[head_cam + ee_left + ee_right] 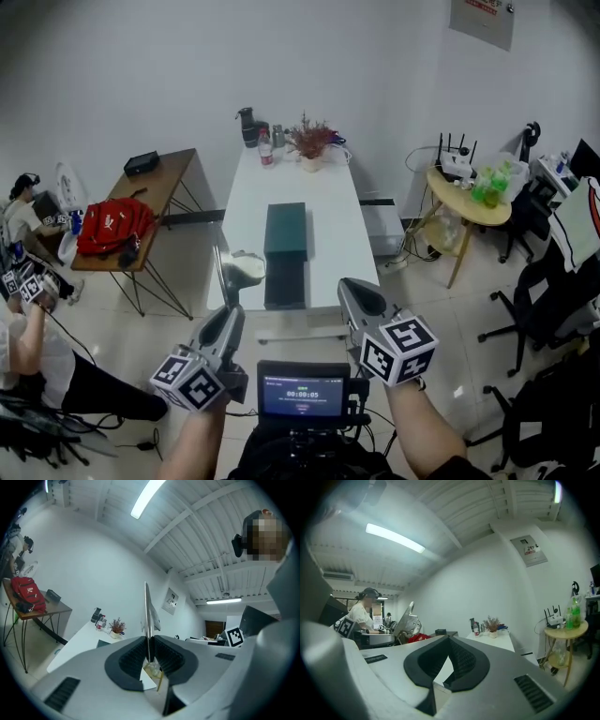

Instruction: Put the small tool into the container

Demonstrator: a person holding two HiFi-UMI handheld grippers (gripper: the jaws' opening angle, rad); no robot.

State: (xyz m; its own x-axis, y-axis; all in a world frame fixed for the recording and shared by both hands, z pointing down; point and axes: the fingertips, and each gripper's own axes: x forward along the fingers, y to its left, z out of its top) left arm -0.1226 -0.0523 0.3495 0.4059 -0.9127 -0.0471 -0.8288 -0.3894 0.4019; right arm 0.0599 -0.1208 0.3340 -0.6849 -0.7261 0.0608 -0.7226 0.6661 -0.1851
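A dark green box-shaped container [285, 234] lies lengthwise on the long white table [333, 234]; it also shows as a dark patch [103, 643] in the left gripper view. My left gripper [228, 314] is level and short of the table's near end, shut on the small metal tool [242, 267]. The tool's thin blade [147, 616] stands edge-on between the pads. In the right gripper view the tool [407, 618] shows as a silver scoop shape off to the left. My right gripper [356, 286] is beside it, shut, with nothing in its jaws [449, 639].
Bottles and a dried plant [309, 141] stand at the table's far end. A wooden side table with a red bag [114, 225] is on the left, a round table [469, 192] with green bottles on the right, and office chairs [553, 281] beyond. A person [28, 328] sits at the left.
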